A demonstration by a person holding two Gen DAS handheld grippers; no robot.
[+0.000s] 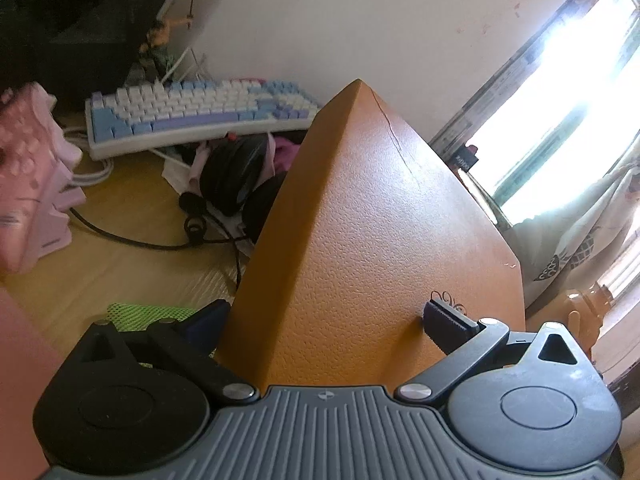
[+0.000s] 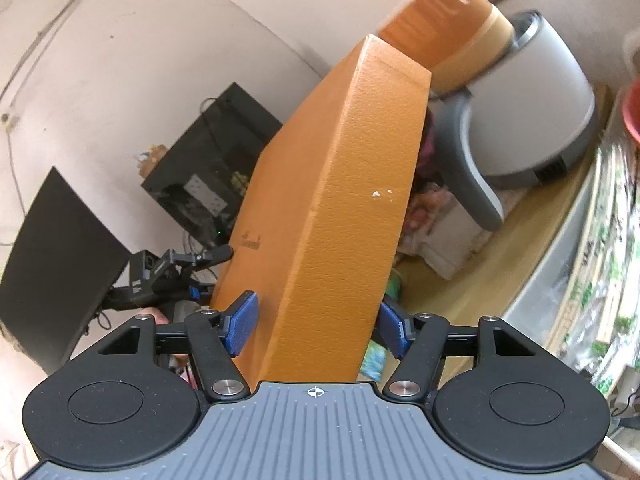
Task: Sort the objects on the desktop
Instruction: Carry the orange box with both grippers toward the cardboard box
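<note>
A large orange textured box fills the middle of the left wrist view, held above the wooden desk. My left gripper is shut on one end of it, pads against both faces. The same orange box stands tilted in the right wrist view. My right gripper straddles its other end; the right blue pad touches the box, the left blue pad stands at its face with a slight gap. The left gripper shows beyond the box.
A blue-and-white keyboard, black headphones, cables, a pink object and green mesh lie on the desk. A white-grey appliance, an orange jar, black monitor and window ledge surround it.
</note>
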